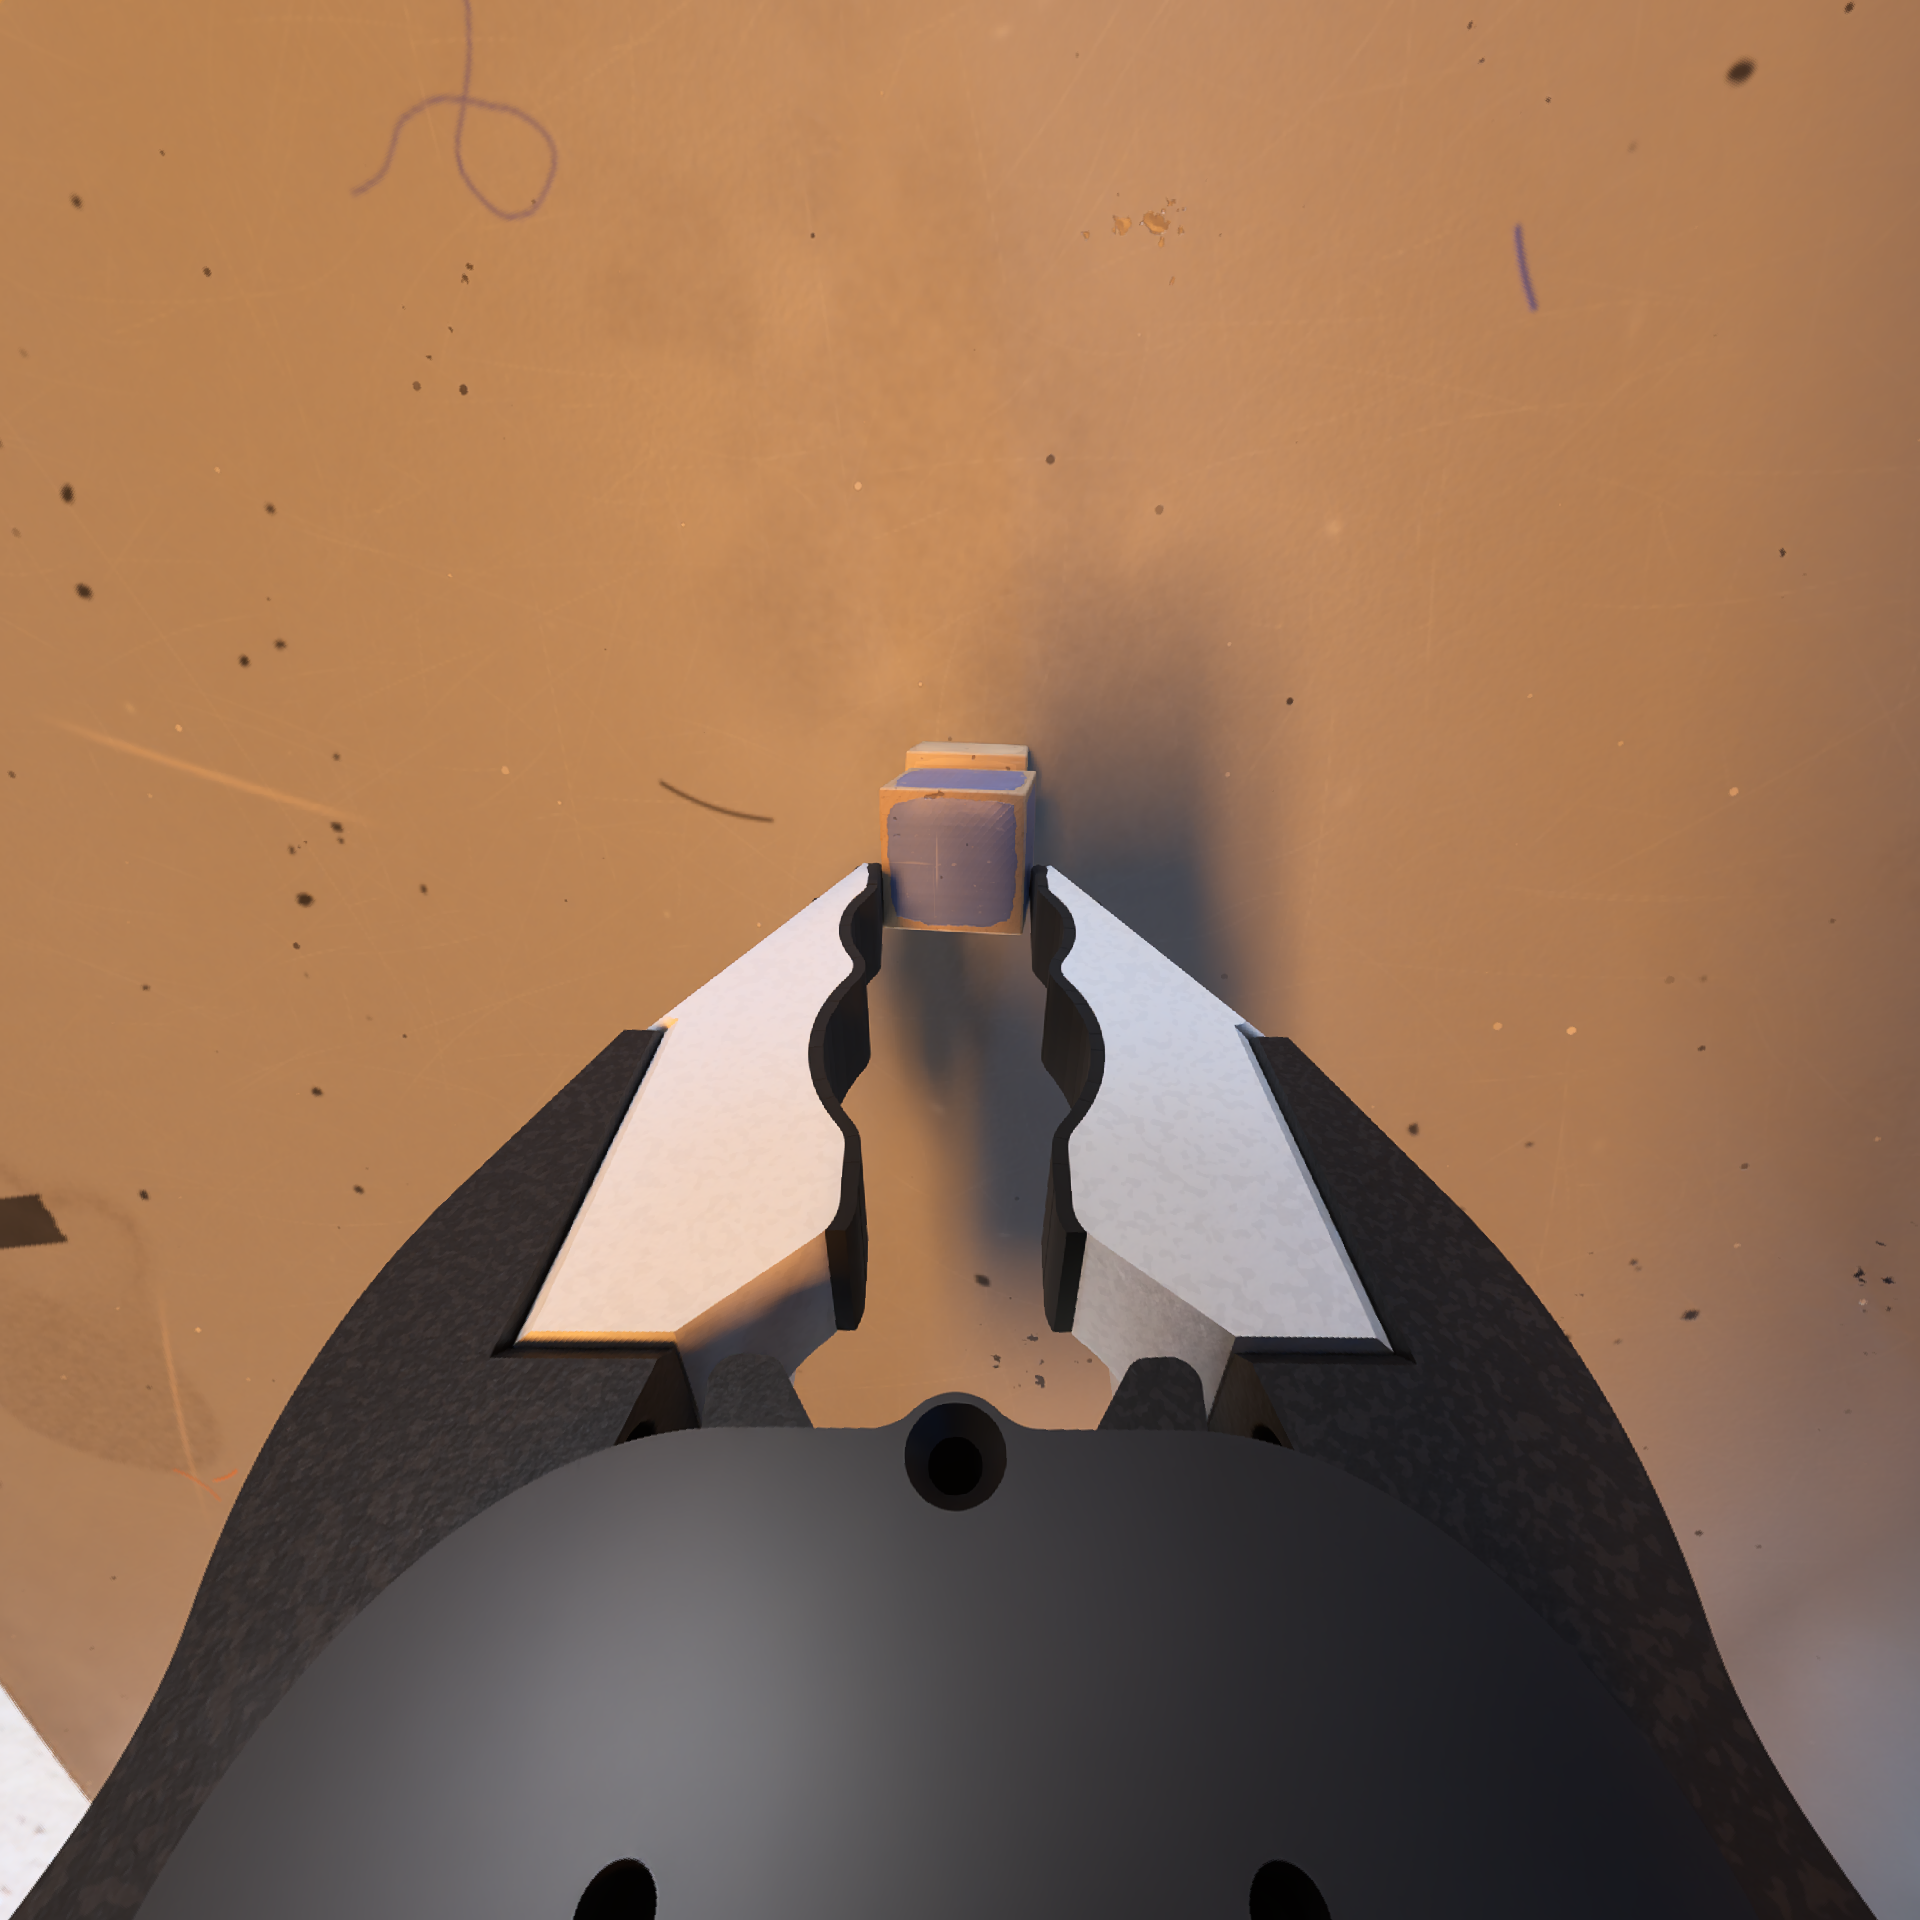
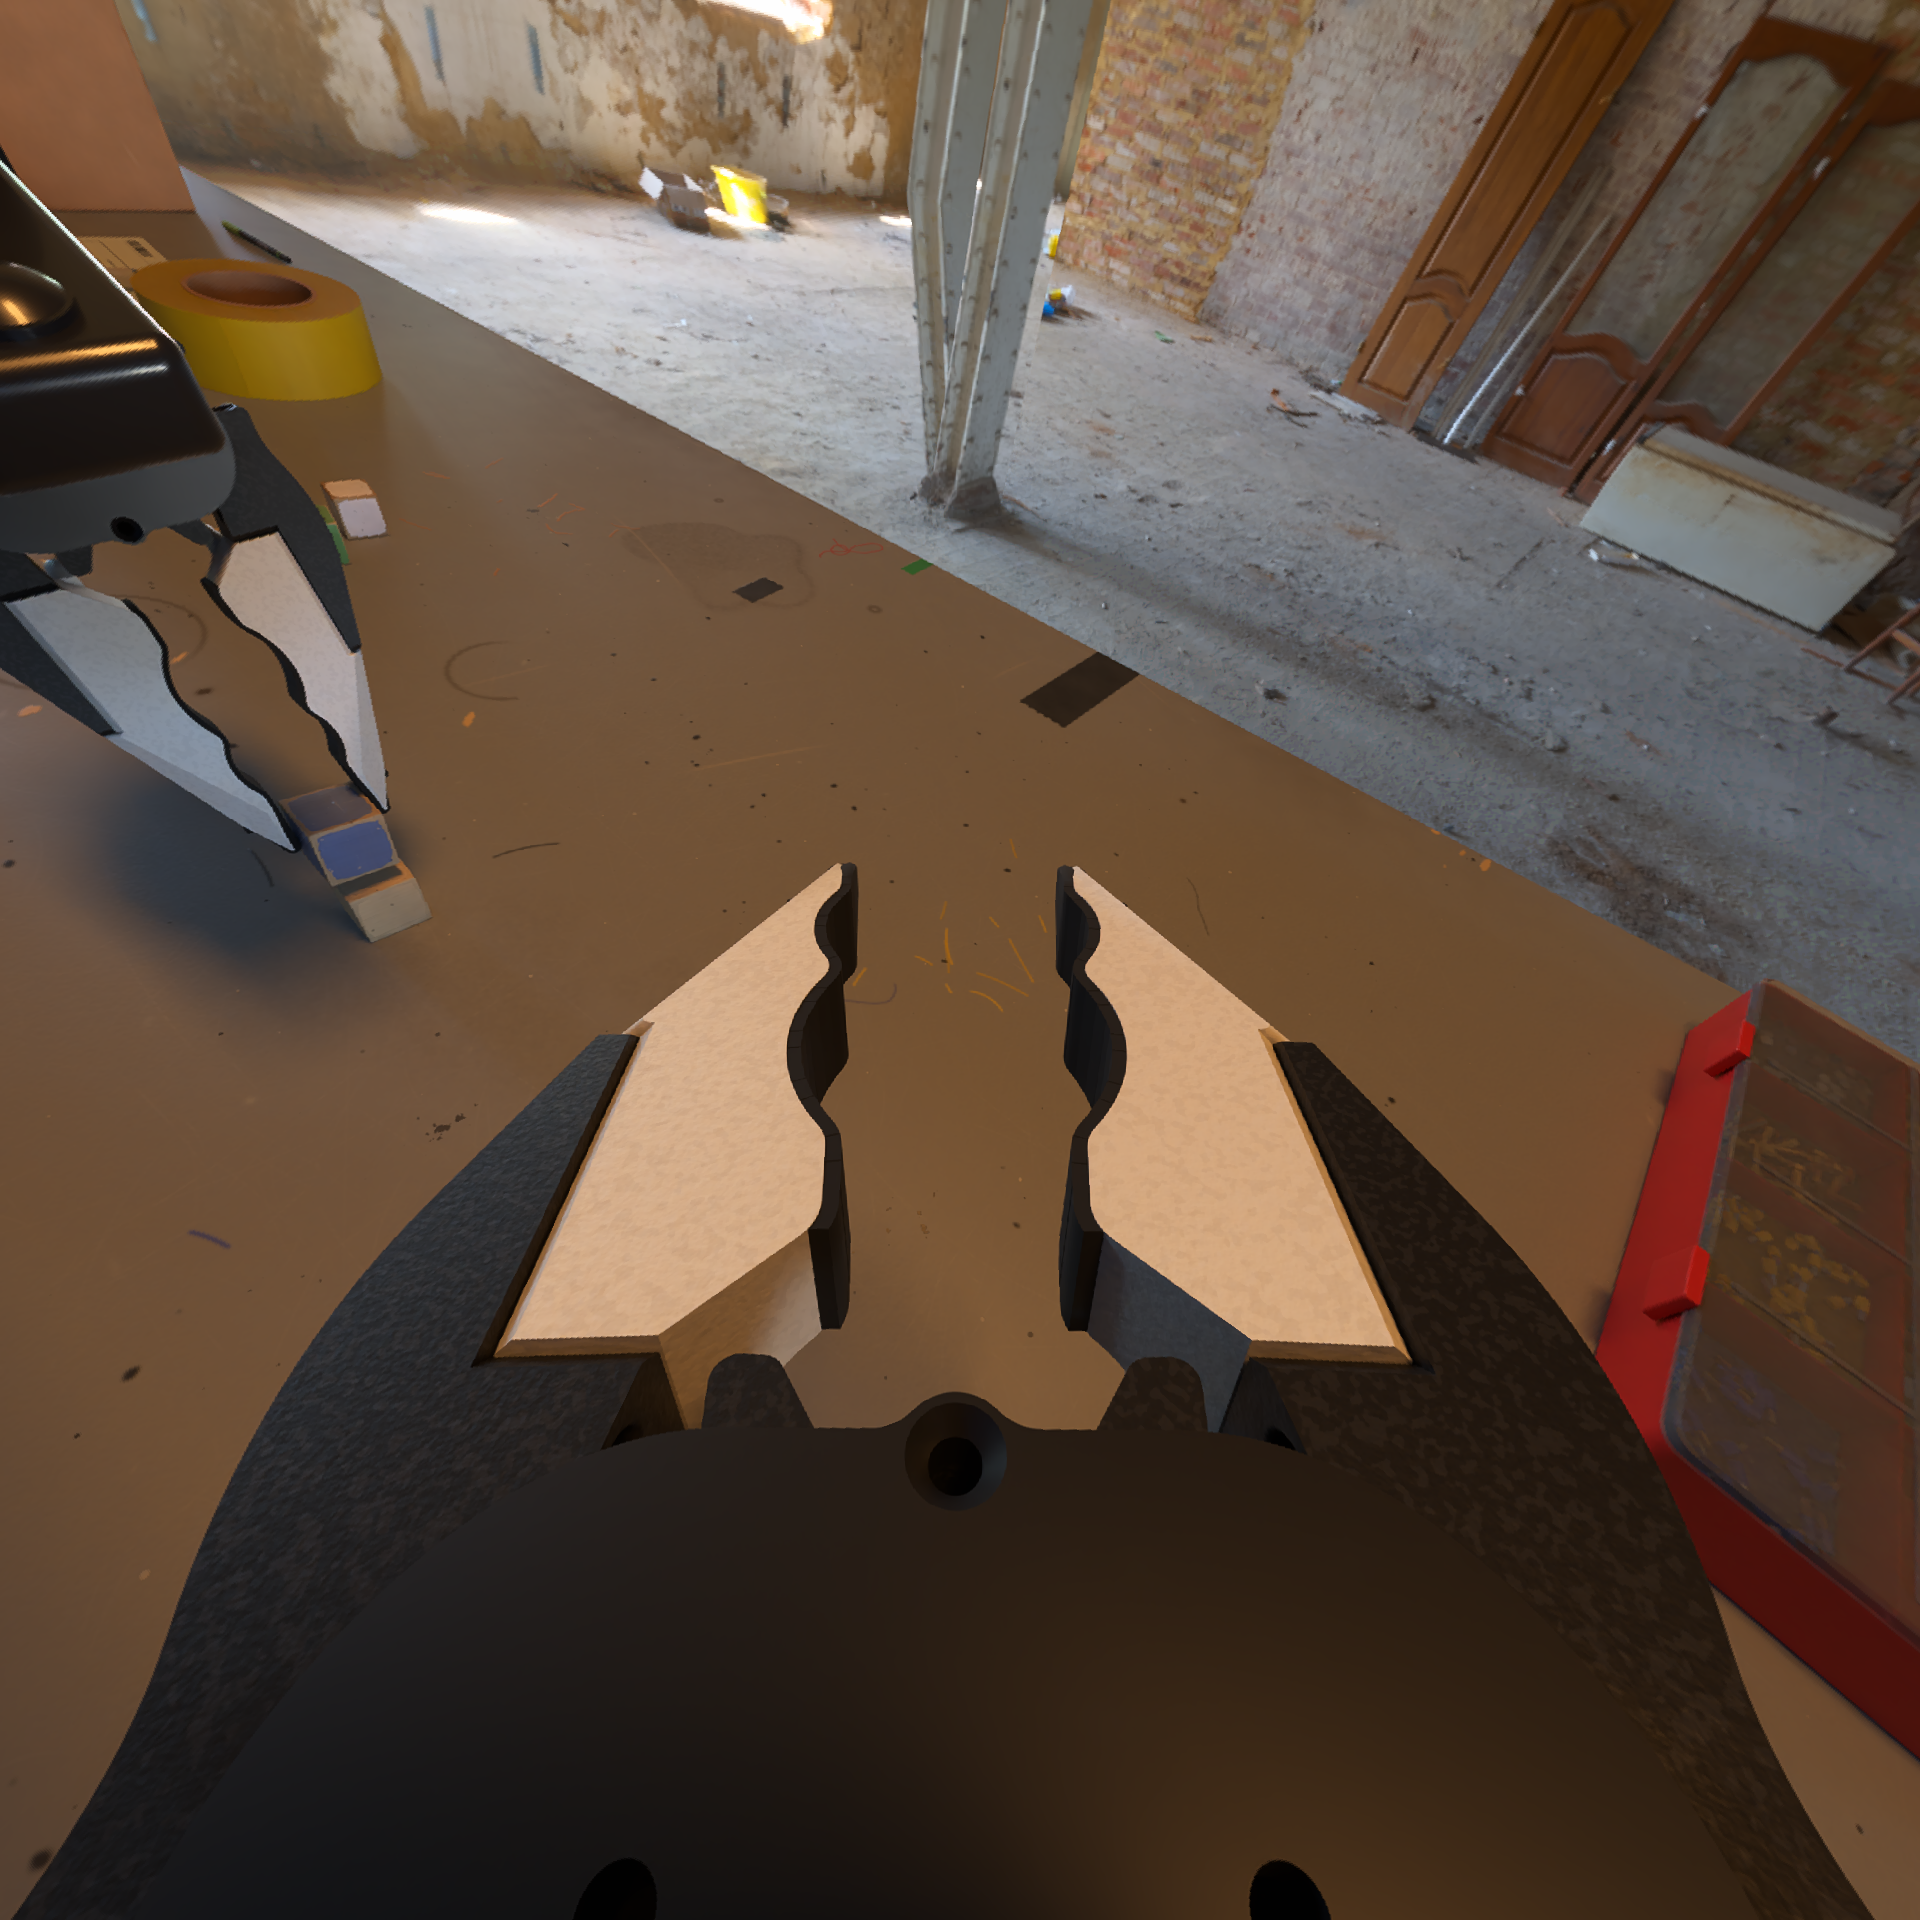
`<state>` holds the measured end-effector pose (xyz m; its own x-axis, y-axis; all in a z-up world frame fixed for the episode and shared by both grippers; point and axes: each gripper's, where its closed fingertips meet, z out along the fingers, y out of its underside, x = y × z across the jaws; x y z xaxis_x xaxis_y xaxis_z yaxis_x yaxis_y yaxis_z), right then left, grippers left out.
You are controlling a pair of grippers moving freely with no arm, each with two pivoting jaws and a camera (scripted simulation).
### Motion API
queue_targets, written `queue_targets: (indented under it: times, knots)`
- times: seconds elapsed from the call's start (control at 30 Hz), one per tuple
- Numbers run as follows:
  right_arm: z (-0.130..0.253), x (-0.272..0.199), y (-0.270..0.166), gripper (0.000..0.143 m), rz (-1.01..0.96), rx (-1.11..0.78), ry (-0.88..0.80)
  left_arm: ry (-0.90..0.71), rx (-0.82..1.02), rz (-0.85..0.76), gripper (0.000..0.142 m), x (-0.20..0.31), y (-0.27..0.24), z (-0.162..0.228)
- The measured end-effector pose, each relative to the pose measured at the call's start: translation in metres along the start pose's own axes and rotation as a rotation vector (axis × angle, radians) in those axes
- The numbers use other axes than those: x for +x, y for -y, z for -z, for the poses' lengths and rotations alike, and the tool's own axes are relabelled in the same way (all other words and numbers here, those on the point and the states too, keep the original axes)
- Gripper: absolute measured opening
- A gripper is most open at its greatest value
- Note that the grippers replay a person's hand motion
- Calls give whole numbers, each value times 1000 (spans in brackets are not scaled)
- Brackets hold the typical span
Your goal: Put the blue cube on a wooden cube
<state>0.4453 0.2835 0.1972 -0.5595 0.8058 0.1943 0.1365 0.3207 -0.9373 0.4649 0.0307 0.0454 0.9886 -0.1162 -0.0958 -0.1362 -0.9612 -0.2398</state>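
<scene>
— How many cubes?
— One blue cube (image 2: 351, 847), pinched by the left tongs (image 2: 338, 821), atop one wooden cube (image 2: 390, 902); another pale cube (image 2: 354, 507) sits far left on the desk (image 2: 727, 748).
— Right tongs (image 2: 956, 883)?
— Spread, empty.

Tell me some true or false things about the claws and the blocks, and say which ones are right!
1. The left claw is shut on the blue cube. True.
2. The blue cube sits on top of a wooden cube. True; whether it rests fully or hangs just above, the views do not settle.
3. The right claw is holding a block. False: it is open, with only bare table between its fingers.
4. The roll of yellow tape lies on the floor. False: it sits on the table, far behind the left claw.
5. A red box lies at the table's right edge, beside the right claw. True.
</scene>
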Motion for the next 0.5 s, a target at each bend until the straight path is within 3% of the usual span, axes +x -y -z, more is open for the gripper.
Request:
queue_targets:
  times: [0.5]
  knots:
    - [1,2,-2,38,-12,2,1,-20,-15,-15,28,1,0,-6]
